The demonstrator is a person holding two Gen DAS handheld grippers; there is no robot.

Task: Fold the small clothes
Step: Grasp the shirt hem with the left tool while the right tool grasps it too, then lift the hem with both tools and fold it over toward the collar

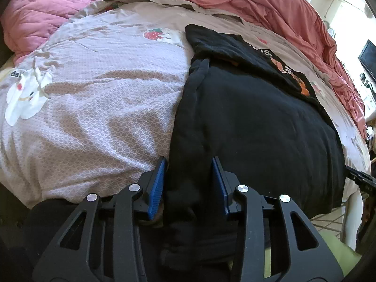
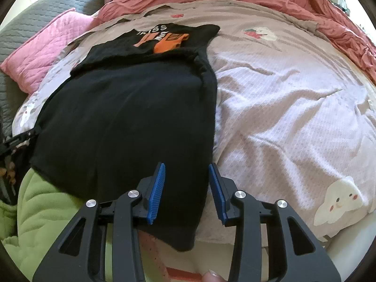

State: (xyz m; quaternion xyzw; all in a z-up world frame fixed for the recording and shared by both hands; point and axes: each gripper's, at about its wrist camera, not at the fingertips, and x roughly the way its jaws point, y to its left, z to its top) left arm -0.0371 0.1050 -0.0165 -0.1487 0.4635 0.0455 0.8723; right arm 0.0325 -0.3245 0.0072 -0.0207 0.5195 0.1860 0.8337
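Black garment (image 1: 253, 127) lies flat along the near edge of the bed, its hem hanging over that edge.

Both tools are spread and pinch nothing: the left gripper (image 1: 189, 184) straddles the left hem corner, the right gripper (image 2: 186, 189) the right one. My worry is that a bite taken here catches only one layer, or the patterned duvet cover (image 1: 101, 98) beneath, and the fold drags crooked. The right view shows the printed black T-shirt (image 2: 164, 37) beyond it fully, plus a green fleece (image 2: 47, 209) below the edge; the left view shows the print only obliquely.
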